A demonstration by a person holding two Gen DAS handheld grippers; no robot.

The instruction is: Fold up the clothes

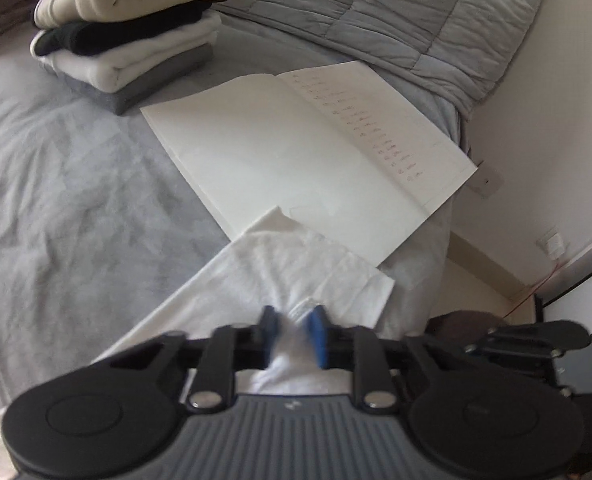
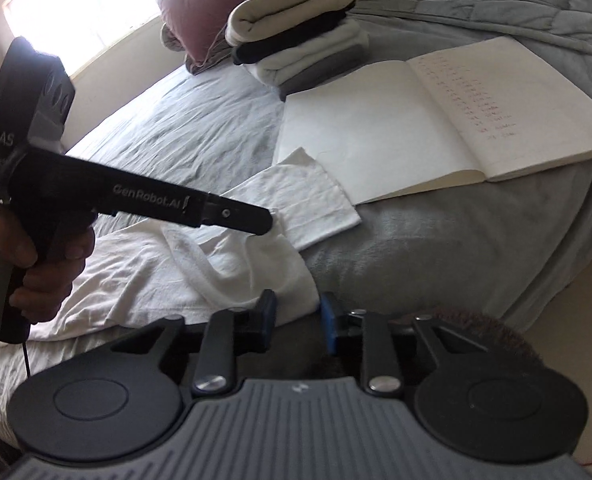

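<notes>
White garment (image 1: 292, 272) lies on the grey bed sheet (image 1: 68, 168) near the bed's edge, one sleeve (image 2: 311, 200) spread flat and touching the open notebook (image 1: 296, 148). The left gripper (image 1: 294, 334) pinches a bunched fold of the garment between its blue pads (image 1: 317, 336). The right gripper (image 2: 297, 322) sits just off the cloth's edge, jaws spread, nothing between them. A stack of folded clothes (image 1: 132, 36) rests beyond the notebook, beside a quilted grey blanket (image 1: 395, 12).
</notes>
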